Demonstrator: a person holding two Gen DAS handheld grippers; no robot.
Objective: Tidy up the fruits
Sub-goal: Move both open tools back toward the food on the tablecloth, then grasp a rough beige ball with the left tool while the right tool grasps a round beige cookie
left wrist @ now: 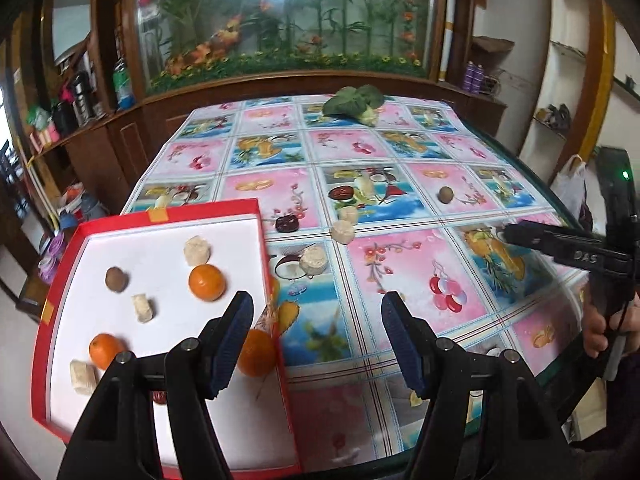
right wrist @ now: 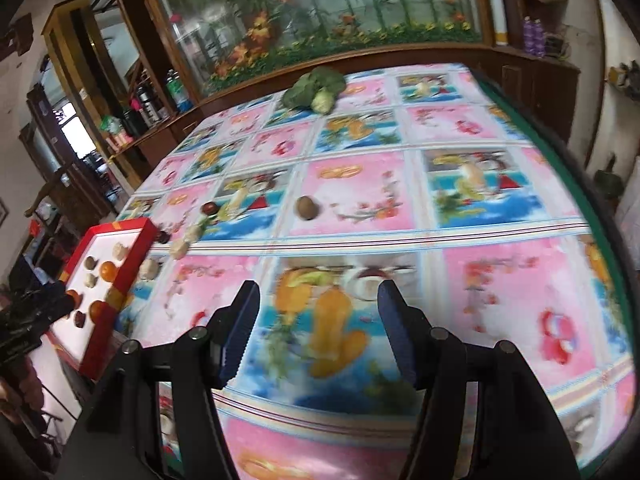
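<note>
Left gripper (left wrist: 316,344) with jaws spread and holding nothing, above the right wall of the red box (left wrist: 276,300); right gripper (right wrist: 318,334) likewise spread and unloaded over the tablecloth (right wrist: 360,184). The box's long axis runs from 7 toward 1 o'clock. It holds three oranges (left wrist: 207,282), a brown round fruit (left wrist: 117,279) and pale cylindrical pieces (left wrist: 197,250). On the cloth: three further pale pieces (left wrist: 343,232), lying in a line toward 1 o'clock, dark red fruits (left wrist: 287,224), one brown fruit (right wrist: 307,207), and leafy greens (right wrist: 314,90) at 12 o'clock.
</note>
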